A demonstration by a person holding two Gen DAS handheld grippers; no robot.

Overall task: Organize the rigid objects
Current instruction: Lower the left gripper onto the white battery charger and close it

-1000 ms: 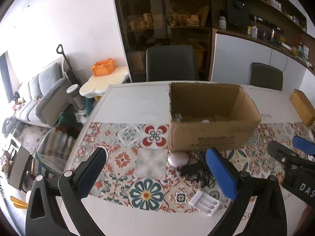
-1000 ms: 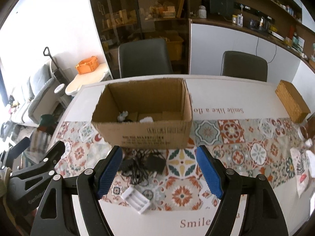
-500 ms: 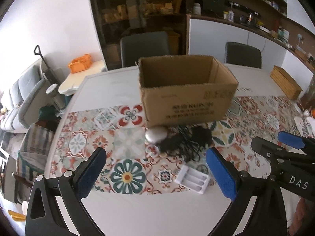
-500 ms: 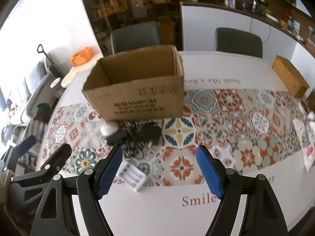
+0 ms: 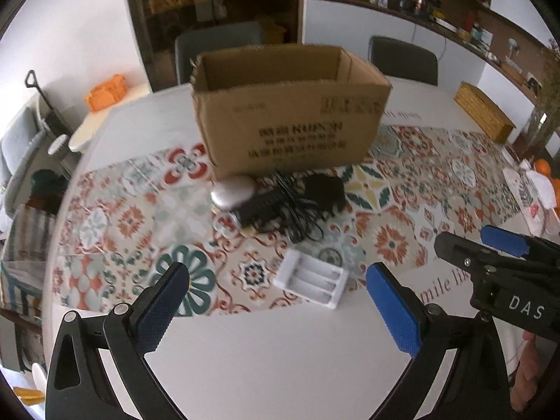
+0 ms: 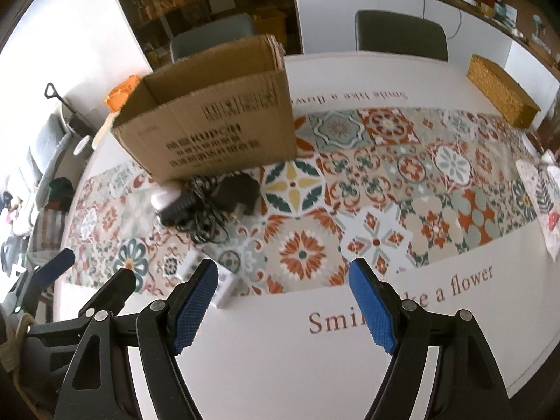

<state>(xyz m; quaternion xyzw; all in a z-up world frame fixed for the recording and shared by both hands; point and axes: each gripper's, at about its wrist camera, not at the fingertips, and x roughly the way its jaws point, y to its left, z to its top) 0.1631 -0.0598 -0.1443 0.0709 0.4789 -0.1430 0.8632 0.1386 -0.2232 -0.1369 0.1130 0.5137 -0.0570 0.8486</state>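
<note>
An open cardboard box [image 5: 290, 115] stands on the patterned table runner; it also shows in the right wrist view [image 6: 213, 122]. In front of it lie a silver oval object [image 5: 232, 192], a black charger with tangled cable [image 5: 297, 203] and a white battery holder [image 5: 311, 281]. My left gripper [image 5: 276, 301] is open and empty, low over the table just before the battery holder. My right gripper [image 6: 283, 308] is open and empty, to the right of the battery holder [image 6: 224, 287], which its left finger partly hides.
A wicker box [image 5: 484, 112] sits at the table's far right. Chairs [image 5: 402, 59] stand behind the table, with shelves beyond. A small side table with an orange crate [image 5: 105, 92] and a sofa are at the left. A paper sheet [image 6: 546, 196] lies at the right edge.
Both grippers have pulled back and dropped lower toward the table. The box's inside is no longer visible. The battery holder now lies close before the left gripper. Both stay open.
</note>
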